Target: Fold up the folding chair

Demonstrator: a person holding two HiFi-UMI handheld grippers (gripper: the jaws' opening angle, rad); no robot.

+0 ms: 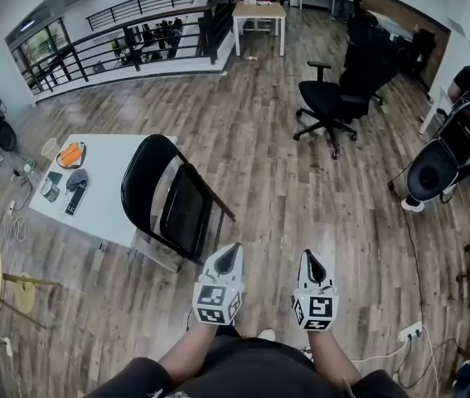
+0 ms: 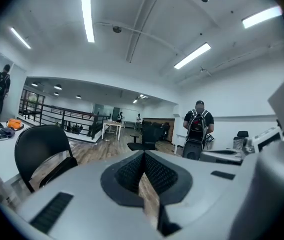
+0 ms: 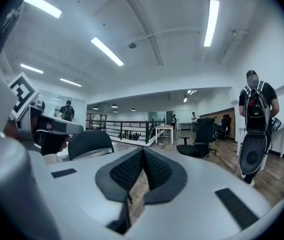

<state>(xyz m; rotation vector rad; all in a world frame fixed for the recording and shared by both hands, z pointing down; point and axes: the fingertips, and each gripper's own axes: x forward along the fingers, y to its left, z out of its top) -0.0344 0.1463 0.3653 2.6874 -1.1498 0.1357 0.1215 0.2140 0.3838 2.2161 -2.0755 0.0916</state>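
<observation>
Apparently folded already, the folding chair (image 1: 172, 197) is propped against the table (image 1: 106, 197), ahead-left of the jaws. The left gripper (image 1: 230, 254) and right gripper (image 1: 311, 261) are pressed together, empty.

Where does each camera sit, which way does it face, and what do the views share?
Head view: on the person's head, looking steeply down at the floor, folding chair and white table; forearms, left gripper and right gripper show.
Left gripper view: on the left gripper, looking about level across the room along its shut jaws.
Right gripper view: the same on the right gripper, jaws shut.
Shared: all show the folding chair and black office chair.
</observation>
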